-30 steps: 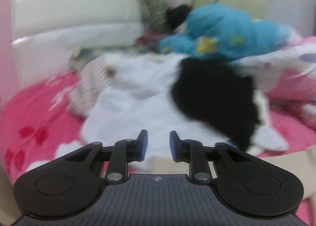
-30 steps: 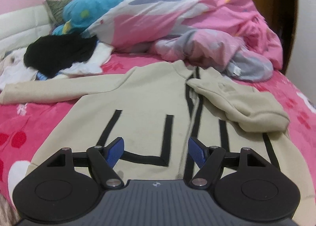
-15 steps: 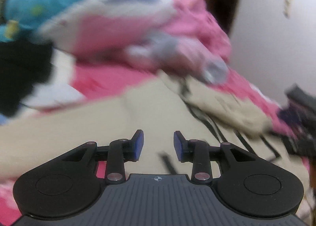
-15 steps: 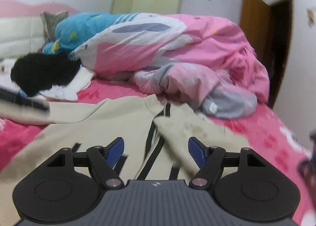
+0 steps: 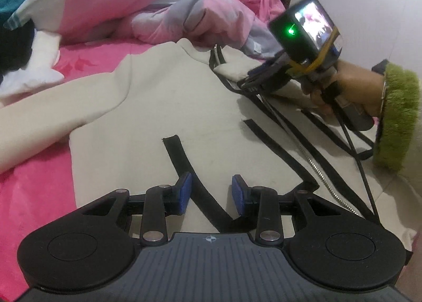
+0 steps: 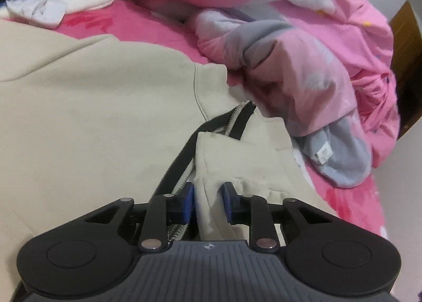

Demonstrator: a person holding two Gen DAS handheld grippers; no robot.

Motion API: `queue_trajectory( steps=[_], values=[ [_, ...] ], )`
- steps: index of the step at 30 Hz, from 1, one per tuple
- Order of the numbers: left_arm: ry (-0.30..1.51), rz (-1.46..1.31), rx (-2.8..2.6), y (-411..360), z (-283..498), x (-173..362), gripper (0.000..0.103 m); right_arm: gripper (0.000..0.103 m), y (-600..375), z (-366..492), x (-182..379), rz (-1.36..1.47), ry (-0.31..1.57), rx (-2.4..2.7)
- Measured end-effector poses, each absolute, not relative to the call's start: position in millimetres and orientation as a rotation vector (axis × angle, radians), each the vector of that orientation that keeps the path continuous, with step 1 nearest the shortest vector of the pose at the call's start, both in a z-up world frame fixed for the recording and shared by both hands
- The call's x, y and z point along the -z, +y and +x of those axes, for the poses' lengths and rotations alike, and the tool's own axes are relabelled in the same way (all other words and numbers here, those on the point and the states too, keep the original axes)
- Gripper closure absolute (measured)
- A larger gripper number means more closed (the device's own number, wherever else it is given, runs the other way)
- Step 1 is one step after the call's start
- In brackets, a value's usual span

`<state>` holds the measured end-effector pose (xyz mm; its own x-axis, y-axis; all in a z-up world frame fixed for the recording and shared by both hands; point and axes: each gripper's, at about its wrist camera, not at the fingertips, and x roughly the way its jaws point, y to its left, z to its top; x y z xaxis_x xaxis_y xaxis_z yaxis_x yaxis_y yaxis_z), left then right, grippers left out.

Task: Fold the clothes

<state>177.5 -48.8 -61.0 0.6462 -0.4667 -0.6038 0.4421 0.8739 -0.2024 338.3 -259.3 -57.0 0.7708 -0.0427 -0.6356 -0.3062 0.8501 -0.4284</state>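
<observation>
A beige zip jacket with black stripes [image 5: 147, 122] lies spread on the pink bed; it also fills the right wrist view [image 6: 92, 117]. Its right sleeve is folded across the chest. My right gripper [image 6: 208, 199] is shut on a bunched fold of that sleeve [image 6: 237, 159], beside the zipper [image 6: 226, 122]. In the left wrist view the right gripper [image 5: 253, 83] shows at the jacket's upper right, held by a hand. My left gripper [image 5: 211, 193] is open and empty, low over the jacket's front above a black stripe [image 5: 184, 167].
A crumpled pink and grey quilt [image 5: 184, 9] lies just past the collar, also in the right wrist view [image 6: 303, 51]. White and black clothes [image 5: 34, 64] sit at the far left. Pink bedsheet [image 5: 34, 183] shows left of the jacket. A wall [image 5: 369, 11] stands at right.
My left gripper swung right from the clothes pile to over the jacket front. My right gripper moved forward and down and closed on the folded sleeve.
</observation>
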Motion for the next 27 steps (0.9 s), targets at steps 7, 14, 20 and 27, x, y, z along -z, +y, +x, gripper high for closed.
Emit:
queue_trajectory(
  steps=[7, 14, 20, 27],
  values=[
    [0.704, -0.110, 0.526, -44.9, 186.3, 66.5, 0.070, 0.094, -397.2, 265.3, -58.0, 0.110, 0.364, -0.093],
    [0.693, -0.091, 0.516, -48.7, 185.8, 67.1, 0.070, 0.095, -557.5, 151.5, -92.0, 0.688, -0.038, 0.041],
    [0.688, -0.094, 0.506, -48.7, 184.3, 67.5, 0.070, 0.094, -619.5, 122.2, -70.0, 0.945, -0.167, 0.083],
    [0.684, -0.131, 0.508, -43.8, 184.9, 69.3, 0.070, 0.094, -607.3, 146.3, -90.6, 0.918, -0.177, -0.025]
  ],
)
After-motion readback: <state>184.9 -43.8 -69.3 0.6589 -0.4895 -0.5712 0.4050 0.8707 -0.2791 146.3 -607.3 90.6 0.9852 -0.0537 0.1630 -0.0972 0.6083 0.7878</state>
